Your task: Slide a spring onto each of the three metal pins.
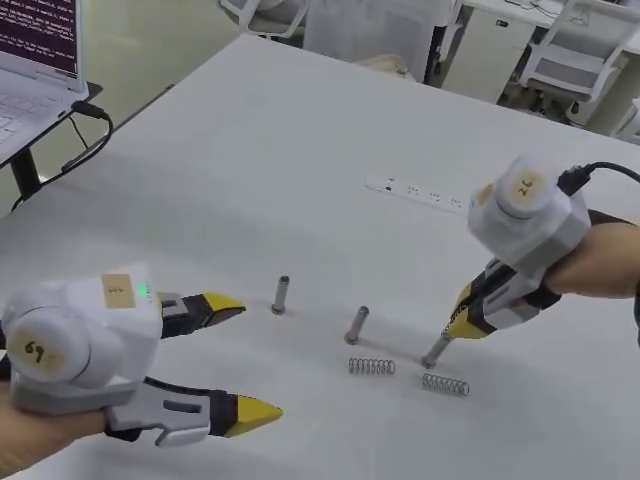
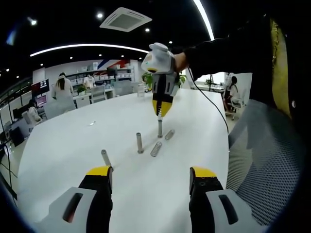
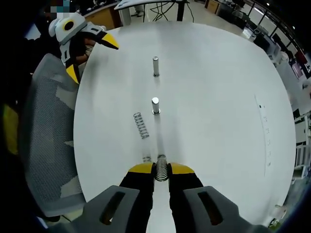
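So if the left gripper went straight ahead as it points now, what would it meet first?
Likely the nearest bare pin, almost in line with one jaw of the open left gripper; further on, a loose spring lies nearer the midline. Height over the table is unclear.

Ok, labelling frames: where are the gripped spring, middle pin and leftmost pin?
gripped spring (image 3: pixel 162 169), right gripper view, coils between the jaws.
middle pin (image 1: pixel 357 326), head view, mid-shaft.
leftmost pin (image 1: pixel 281 296), head view, mid-shaft.
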`<move>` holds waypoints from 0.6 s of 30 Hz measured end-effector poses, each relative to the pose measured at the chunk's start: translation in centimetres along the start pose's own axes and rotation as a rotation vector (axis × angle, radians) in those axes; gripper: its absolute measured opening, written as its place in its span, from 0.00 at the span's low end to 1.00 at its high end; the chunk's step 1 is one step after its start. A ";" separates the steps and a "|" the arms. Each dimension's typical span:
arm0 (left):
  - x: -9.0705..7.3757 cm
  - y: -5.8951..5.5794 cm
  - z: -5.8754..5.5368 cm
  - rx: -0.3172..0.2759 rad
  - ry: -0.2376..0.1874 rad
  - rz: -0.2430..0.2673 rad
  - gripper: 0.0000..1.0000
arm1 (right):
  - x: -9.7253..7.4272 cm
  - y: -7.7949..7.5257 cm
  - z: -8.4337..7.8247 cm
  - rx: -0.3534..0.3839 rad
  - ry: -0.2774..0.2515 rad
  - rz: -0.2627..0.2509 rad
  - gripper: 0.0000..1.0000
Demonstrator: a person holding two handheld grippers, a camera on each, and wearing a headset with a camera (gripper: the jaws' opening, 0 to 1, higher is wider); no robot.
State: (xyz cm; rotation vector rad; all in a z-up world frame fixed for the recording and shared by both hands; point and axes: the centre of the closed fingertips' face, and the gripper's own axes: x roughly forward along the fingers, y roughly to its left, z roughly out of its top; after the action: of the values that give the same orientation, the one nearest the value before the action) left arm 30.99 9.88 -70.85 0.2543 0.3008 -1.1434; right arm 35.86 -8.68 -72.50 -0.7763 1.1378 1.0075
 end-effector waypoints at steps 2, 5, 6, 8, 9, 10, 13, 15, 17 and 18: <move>0.0 0.0 0.0 -0.001 0.000 0.000 0.60 | 0.2 0.0 0.0 -0.002 0.003 0.001 0.08; 0.0 0.0 0.0 -0.003 -0.002 0.000 0.60 | 0.5 0.0 -0.1 0.001 0.003 0.004 0.08; 0.0 0.0 0.0 -0.003 -0.002 -0.001 0.59 | 0.5 0.0 -0.1 0.002 0.003 0.003 0.08; 0.0 0.0 0.0 -0.002 -0.001 -0.002 0.59 | 0.8 0.0 -0.2 0.004 0.004 0.005 0.08; 0.0 0.0 0.0 -0.002 -0.001 -0.002 0.59 | 0.9 0.0 -0.2 0.004 0.004 0.005 0.08; 0.0 0.0 0.0 -0.003 -0.001 -0.001 0.59 | 1.0 0.0 -0.2 0.007 0.004 0.007 0.08; 0.0 0.0 0.0 -0.004 -0.003 -0.001 0.59 | 1.3 -0.1 -0.2 0.011 0.001 0.005 0.08; 0.0 0.1 -0.1 -0.004 -0.001 -0.001 0.59 | 1.6 -0.1 -0.3 0.014 0.001 0.005 0.08; 0.0 0.1 -0.1 -0.004 -0.001 -0.001 0.59 | 1.9 0.0 -0.3 0.016 0.003 0.007 0.08; 0.0 0.1 -0.1 -0.004 0.000 0.000 0.59 | 2.0 0.0 -0.4 0.014 0.004 0.007 0.08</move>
State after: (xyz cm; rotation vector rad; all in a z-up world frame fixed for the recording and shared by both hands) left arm 31.05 9.96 -70.90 0.2501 0.3030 -1.1429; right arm 35.95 -8.54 -74.55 -0.7641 1.1509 1.0025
